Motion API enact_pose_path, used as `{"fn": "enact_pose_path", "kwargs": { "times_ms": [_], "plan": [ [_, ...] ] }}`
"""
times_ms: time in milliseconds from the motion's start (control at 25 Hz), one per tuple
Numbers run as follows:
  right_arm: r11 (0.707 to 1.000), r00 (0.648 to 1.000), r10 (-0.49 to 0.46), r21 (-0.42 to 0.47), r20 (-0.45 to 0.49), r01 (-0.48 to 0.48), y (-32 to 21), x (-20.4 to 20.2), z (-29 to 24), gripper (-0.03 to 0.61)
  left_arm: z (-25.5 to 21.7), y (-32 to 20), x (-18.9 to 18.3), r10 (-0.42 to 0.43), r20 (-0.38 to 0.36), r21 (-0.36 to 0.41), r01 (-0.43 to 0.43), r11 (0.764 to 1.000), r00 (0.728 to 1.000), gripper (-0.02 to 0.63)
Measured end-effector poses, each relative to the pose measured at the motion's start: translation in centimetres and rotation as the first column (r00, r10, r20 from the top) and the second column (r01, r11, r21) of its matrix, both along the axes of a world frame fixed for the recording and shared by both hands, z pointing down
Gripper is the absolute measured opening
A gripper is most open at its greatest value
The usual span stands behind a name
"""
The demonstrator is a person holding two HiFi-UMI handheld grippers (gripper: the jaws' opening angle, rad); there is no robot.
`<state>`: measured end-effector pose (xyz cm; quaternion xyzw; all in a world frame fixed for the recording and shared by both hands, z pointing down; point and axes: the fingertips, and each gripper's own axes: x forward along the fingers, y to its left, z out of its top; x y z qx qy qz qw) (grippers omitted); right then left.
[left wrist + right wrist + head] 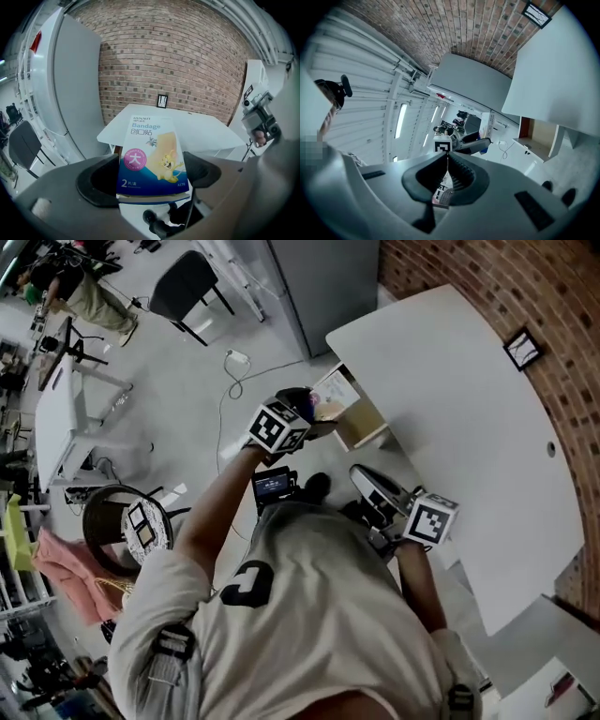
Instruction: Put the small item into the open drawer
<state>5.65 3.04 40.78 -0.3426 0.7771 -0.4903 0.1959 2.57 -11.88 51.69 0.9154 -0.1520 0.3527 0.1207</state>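
As left gripper (152, 177) pinches a bandage box (150, 157) partly masking the drawer (364, 427), right gripper (446, 164) sits closed.

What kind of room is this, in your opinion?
Probably a workshop or lab, not a home: a brick wall, a large white table, a black chair on a bare grey floor, and a loose cable lying there.

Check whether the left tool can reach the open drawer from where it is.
Probably yes. The left tool, gripping the bandage box, hangs right beside the open drawer under the white table, and nothing seems to stand between them.
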Motion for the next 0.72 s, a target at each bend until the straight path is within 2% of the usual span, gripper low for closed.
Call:
{"fn": "enact_pose_path", "kwargs": {
  "times_ms": [280,560,720],
  "plan": [
    [0.999,0.999,0.04,-0.035,0.0,-0.04,-0.1,0.4,0.9,0.006,1.0,-1.1,-1.1,-0.022,0.001,-0.019,0.022,1.0,1.0,0.434],
    [0.995,0.997,0.073,-0.061,-0.011,-0.074,-2.8,-1.9,1.1,0.006,2.5,-3.5,-3.0,0.028,0.004,-0.034,-0.028,0.999,1.0,0.434],
    [0.987,0.99,0.123,-0.092,-0.062,-0.129,-5.8,-4.4,1.3,0.006,3.6,-5.9,-4.8,0.087,-0.017,-0.053,-0.088,0.995,0.996,0.434]
  ]
}}
